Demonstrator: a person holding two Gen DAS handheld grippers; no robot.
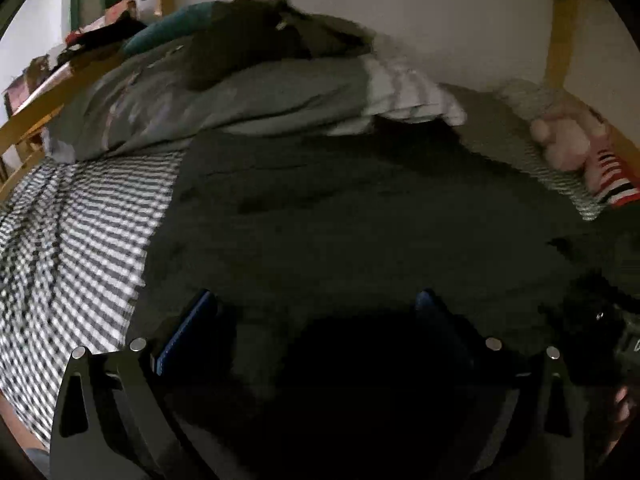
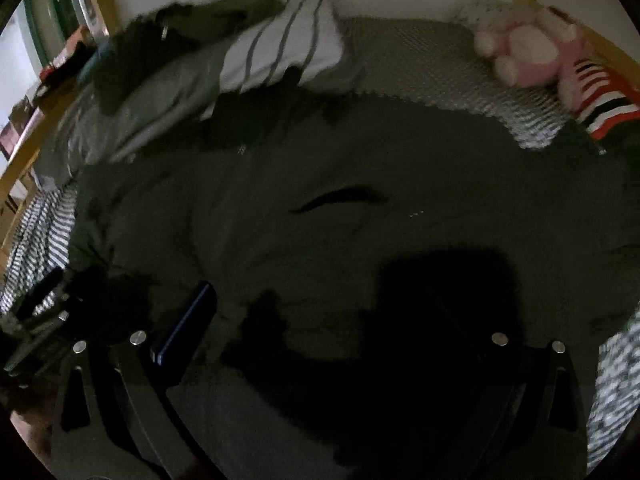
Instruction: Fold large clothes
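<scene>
A large dark green garment (image 1: 340,216) lies spread across the bed; it also fills the right wrist view (image 2: 340,200). My left gripper (image 1: 316,312) is open just above its near part, both blue-padded fingers (image 1: 192,328) apart with cloth between and below them. My right gripper (image 2: 320,312) is open over the garment's near edge; its left finger (image 2: 188,320) shows, the right one is lost in dark shadow. The other gripper shows at the right edge of the left wrist view (image 1: 608,320) and at the left edge of the right wrist view (image 2: 60,312).
The bed has a black-and-white checked sheet (image 1: 72,240). A grey duvet (image 1: 220,100), a striped pillow (image 2: 280,48) and a pile of dark clothes (image 1: 260,40) lie at the back left. A pink soft toy (image 2: 532,52) sits at the back right by the wooden bed frame (image 1: 560,40).
</scene>
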